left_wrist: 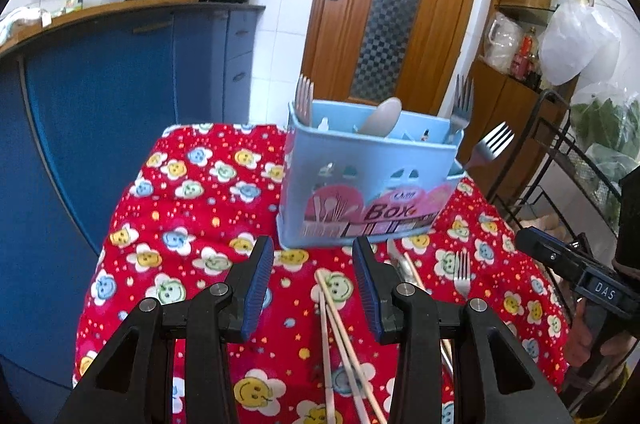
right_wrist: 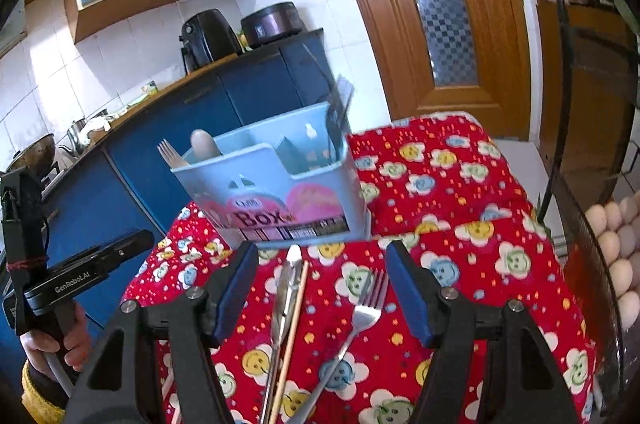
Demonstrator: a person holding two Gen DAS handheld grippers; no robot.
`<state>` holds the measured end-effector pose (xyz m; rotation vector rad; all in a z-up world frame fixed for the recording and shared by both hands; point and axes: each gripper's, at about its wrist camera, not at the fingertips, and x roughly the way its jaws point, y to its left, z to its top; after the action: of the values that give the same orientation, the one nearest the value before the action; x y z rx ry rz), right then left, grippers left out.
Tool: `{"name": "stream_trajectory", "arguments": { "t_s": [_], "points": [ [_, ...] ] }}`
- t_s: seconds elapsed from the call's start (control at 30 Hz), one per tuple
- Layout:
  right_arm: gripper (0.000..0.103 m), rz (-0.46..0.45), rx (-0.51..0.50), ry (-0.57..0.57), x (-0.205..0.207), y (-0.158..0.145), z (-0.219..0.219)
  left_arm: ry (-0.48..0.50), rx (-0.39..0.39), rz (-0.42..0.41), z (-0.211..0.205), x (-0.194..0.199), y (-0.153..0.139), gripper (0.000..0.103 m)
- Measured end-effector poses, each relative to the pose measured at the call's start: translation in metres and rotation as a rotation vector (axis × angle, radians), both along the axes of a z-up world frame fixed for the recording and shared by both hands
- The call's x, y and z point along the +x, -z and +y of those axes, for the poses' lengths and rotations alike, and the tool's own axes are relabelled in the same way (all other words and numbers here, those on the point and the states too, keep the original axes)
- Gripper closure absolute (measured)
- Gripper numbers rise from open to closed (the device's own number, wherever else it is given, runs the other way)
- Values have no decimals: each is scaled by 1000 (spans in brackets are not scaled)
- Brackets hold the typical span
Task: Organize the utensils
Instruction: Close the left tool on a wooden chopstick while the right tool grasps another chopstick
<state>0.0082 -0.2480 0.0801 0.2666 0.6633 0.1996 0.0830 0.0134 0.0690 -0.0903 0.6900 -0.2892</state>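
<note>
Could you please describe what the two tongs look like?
Both the left tongs and right tongs are black plastic linkages with silver pivot bolts and blue ribbed pads. The left body reads "GenRobot.AI"; the right bears a "DAS" tag. A yellow sleeve cuff shows.

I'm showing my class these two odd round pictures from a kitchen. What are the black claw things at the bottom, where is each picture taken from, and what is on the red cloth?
A person holds a two-finger gripper in each hand; each carries a wide-angle camera looking along its fingers. One picture comes from the left gripper, the other from the right gripper. Both are open and hold nothing. On the flowered red cloth stands a blue utensil box already holding forks and a spoon. In front of it lie wooden chopsticks, a metal fork, and another metal utensil beside a single chopstick.
</note>
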Motion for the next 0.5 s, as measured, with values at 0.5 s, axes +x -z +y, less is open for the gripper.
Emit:
{"name": "stream_trajectory", "arguments": {
  "t_s": [0.5],
  "points": [
    [34,124,22,36,3,38,-14,14,48,141,-7,5,44,61]
  ]
}}
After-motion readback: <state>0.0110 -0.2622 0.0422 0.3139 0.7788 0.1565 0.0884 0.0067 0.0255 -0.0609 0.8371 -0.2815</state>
